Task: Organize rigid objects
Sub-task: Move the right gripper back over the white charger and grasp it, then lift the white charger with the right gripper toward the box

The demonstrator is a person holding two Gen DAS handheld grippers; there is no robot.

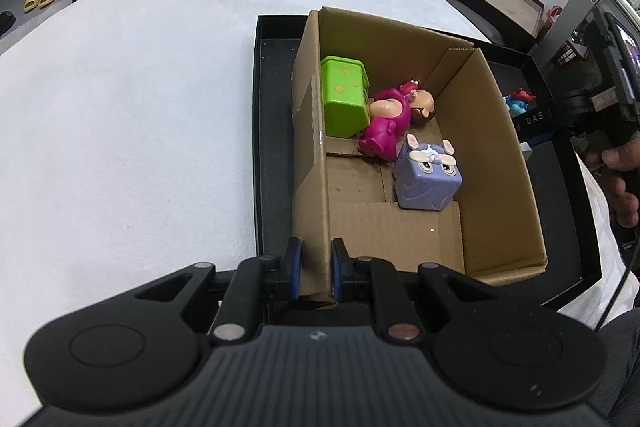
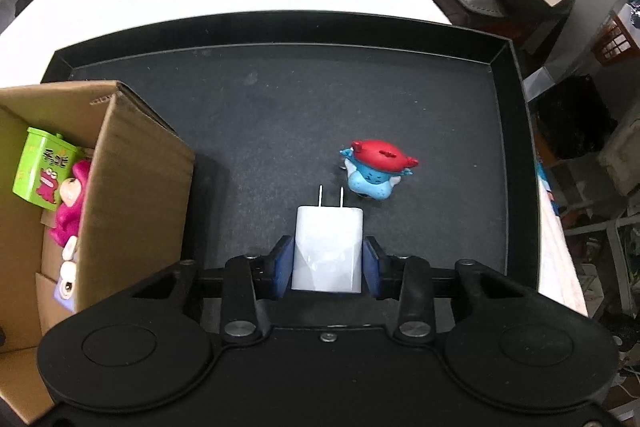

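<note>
Cardboard box: the open cardboard box [image 1: 400, 227] is sitting inside the black tray [image 1: 272, 155], toward the tray's left end, on a white table [image 1: 120, 107].
Left gripper: the left gripper [image 1: 316, 267] is pinching the box's near-left wall, one blue pad on each side of the cardboard (clenched on the wall itself).
Box contents: a green tin [image 1: 344, 99] is lying on its side at the far left corner; a pink figurine [image 1: 388, 127] is lying against it, touching; a purple rabbit cube [image 1: 428, 179] is resting just beside the figurine's feet, nearer the camera.
Right gripper: the right gripper [image 2: 328, 263] is grasping a white charger [image 2: 328, 251] between its blue pads, prongs pointing forward, above the tray's dark floor.
Loose toy: a blue toy with a red hat [image 2: 376, 171] is standing on the tray floor just beyond the charger's prongs, to the right of the box and apart from it.
Right hand: the person's right hand [image 1: 620, 179] is gripping the handle at the right edge of the left wrist view.
</note>
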